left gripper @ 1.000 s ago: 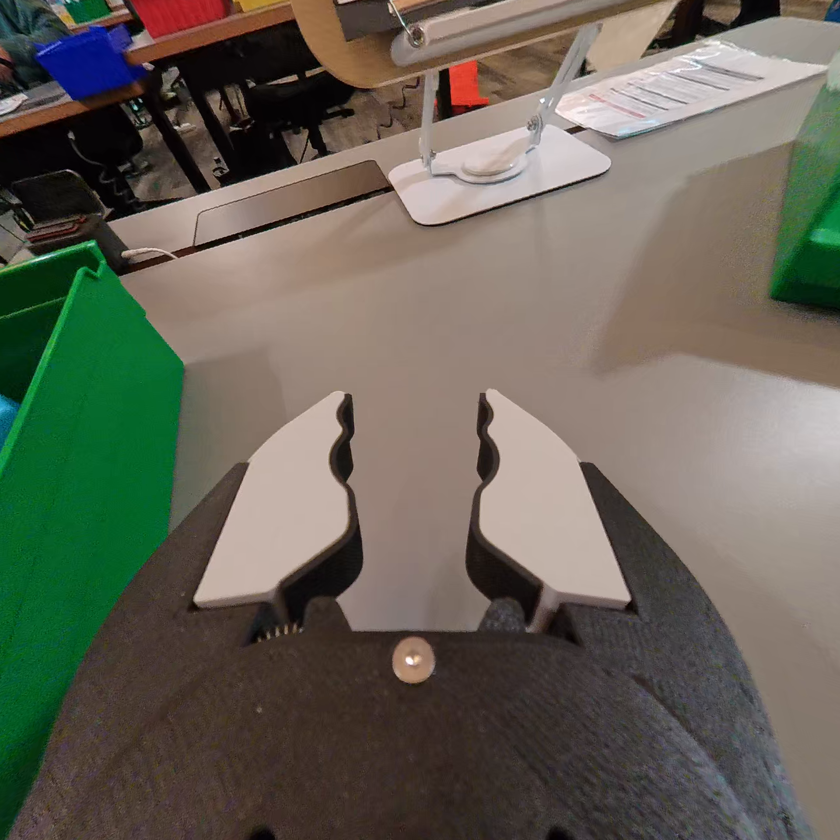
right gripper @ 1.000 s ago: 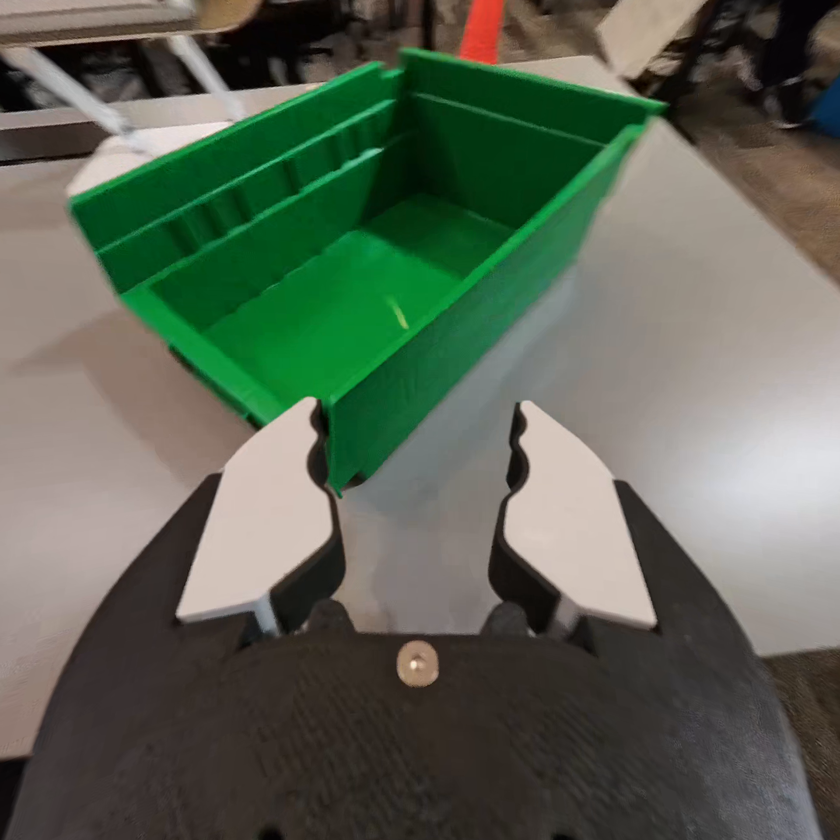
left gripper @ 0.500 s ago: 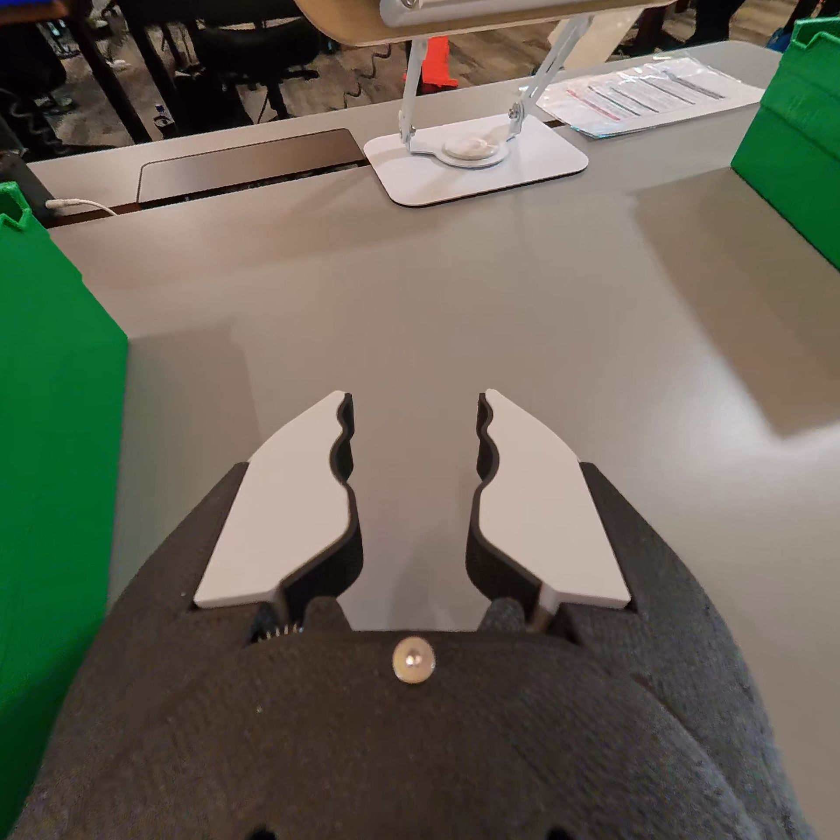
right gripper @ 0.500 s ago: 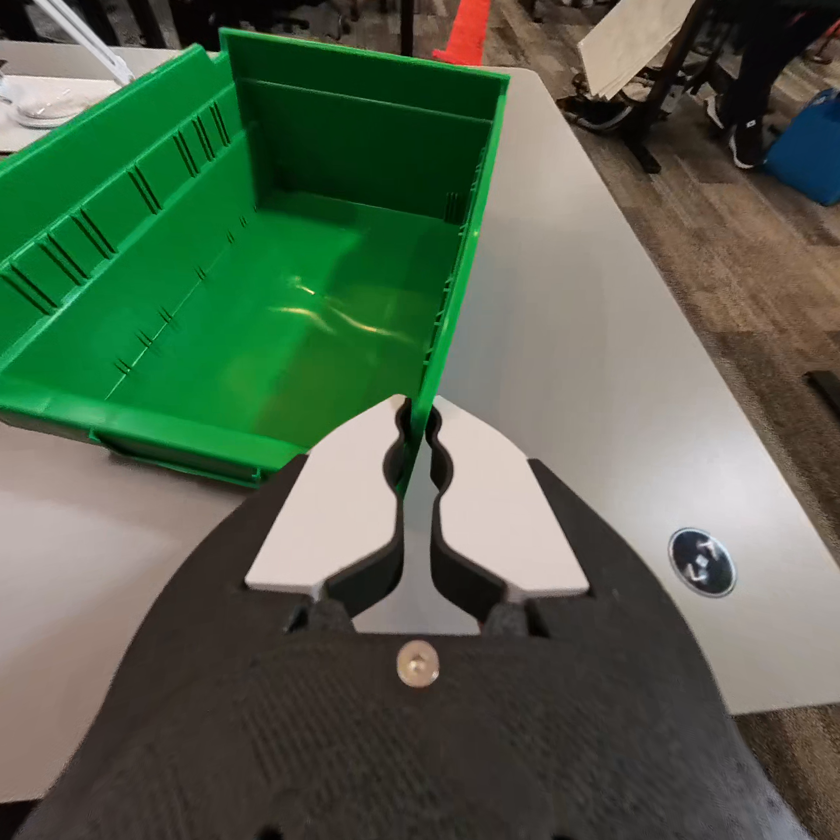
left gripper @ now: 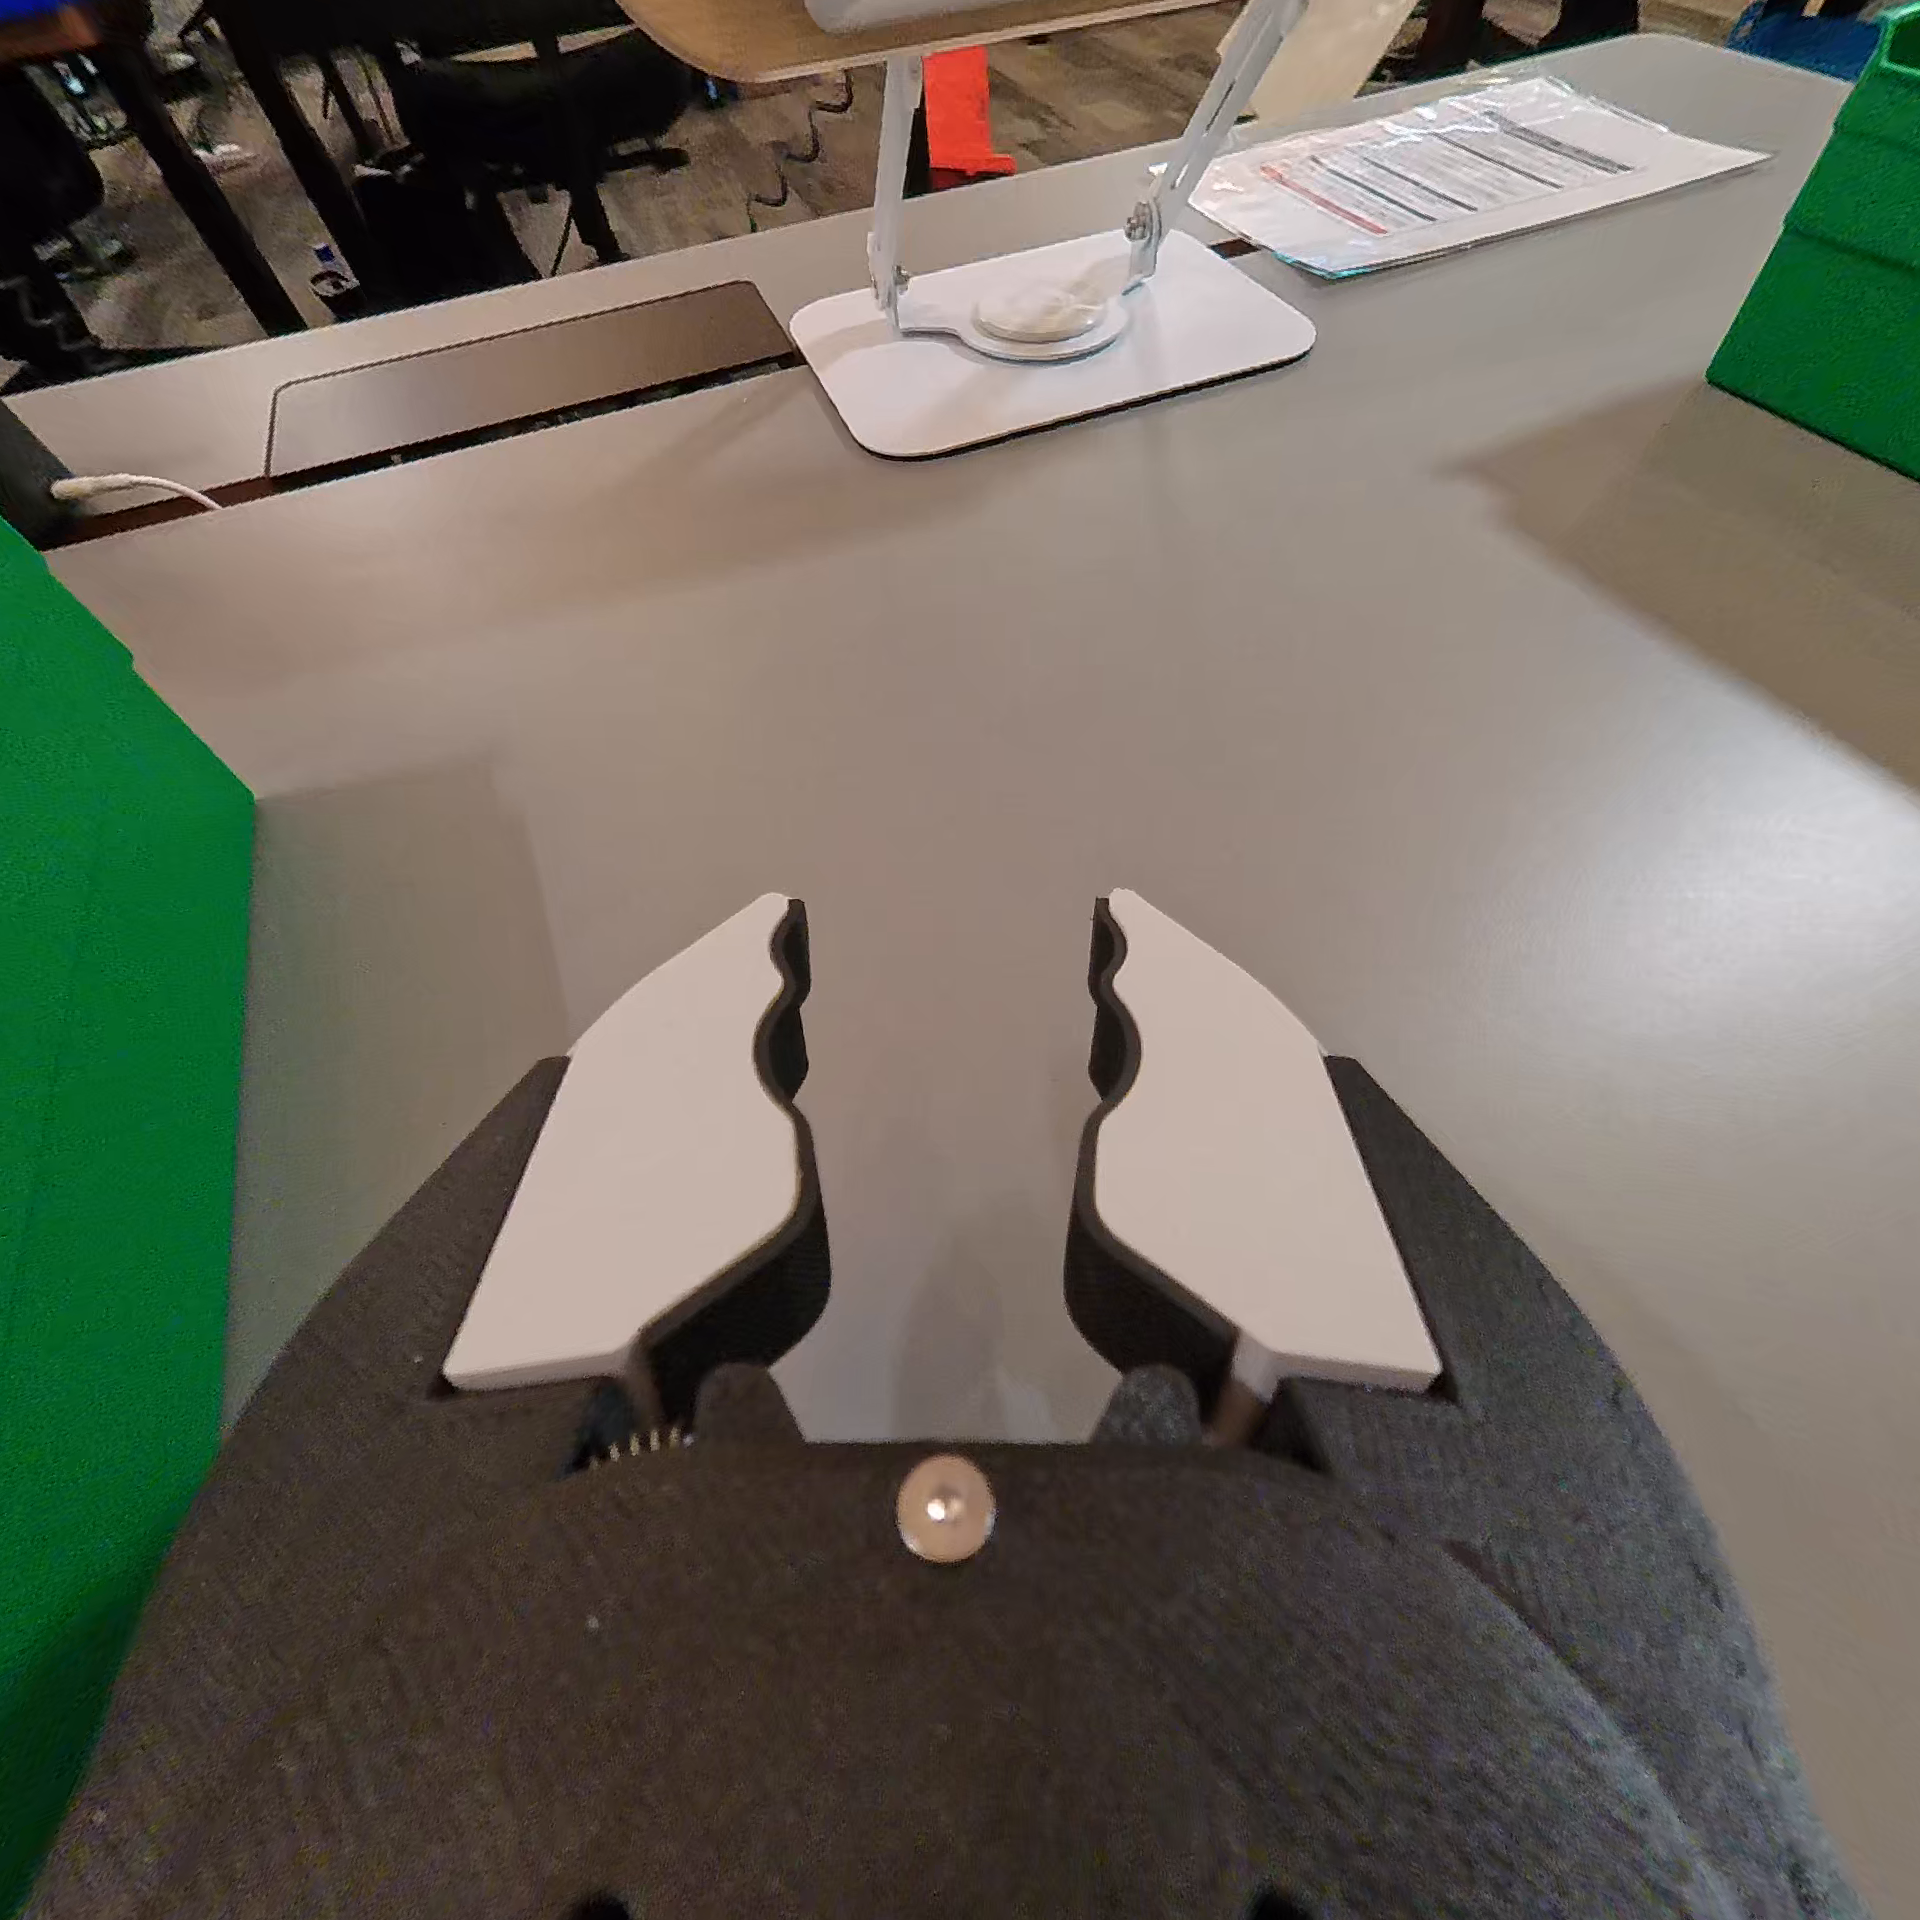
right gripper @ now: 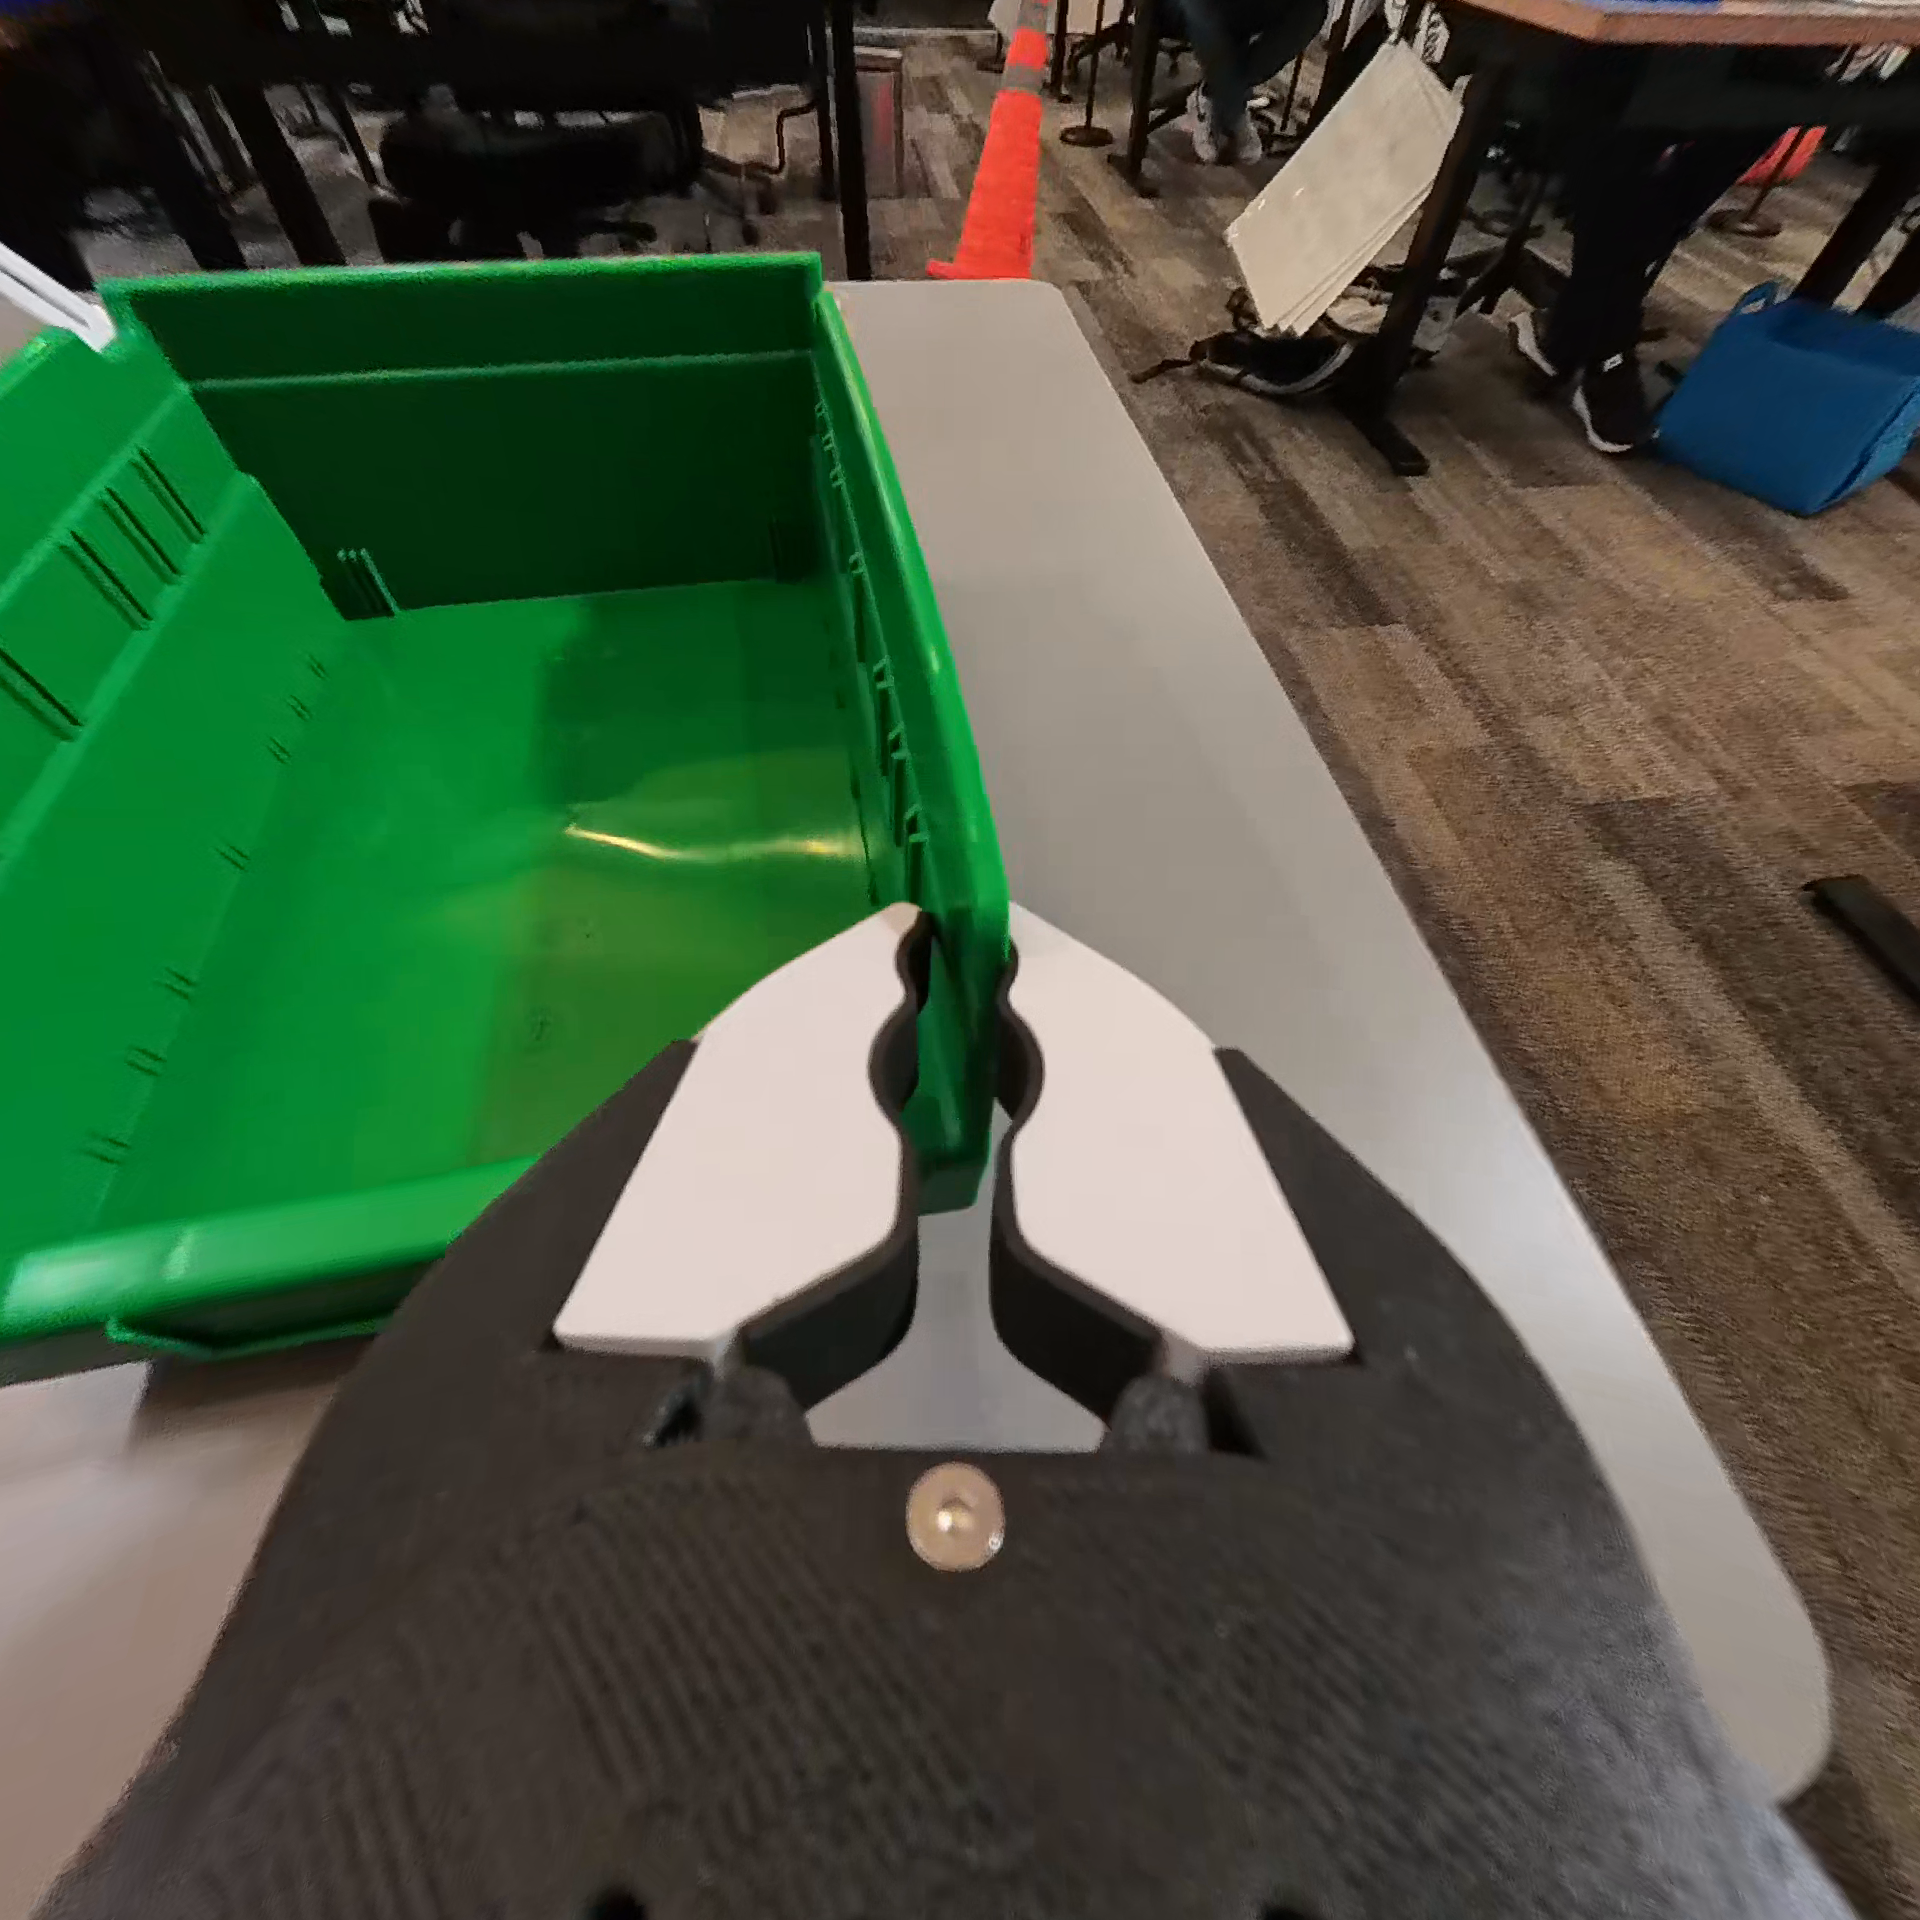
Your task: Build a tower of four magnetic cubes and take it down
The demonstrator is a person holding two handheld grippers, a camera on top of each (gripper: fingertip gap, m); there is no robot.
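Note:
My right gripper is shut on the right side wall of an empty green plastic bin, near its front corner. The bin rests on the grey table close to the table's right edge. The same bin shows at the far right of the left wrist view. My left gripper is open and empty, held above the bare grey table. A second green bin stands just to its left; its inside is hidden.
A white lamp base with two thin arms stands at the table's back. A plastic-sleeved sheet lies at the back right. A cable slot runs along the back edge. Beyond the table are an orange cone, a blue bag and desk legs. Some 60 centimetres of space lies between my two pairs of fingers.
My right gripper closed on the green bin's right wall and has swung the bin round, so its far end now points straight ahead. The left gripper stayed open and drifted slightly.

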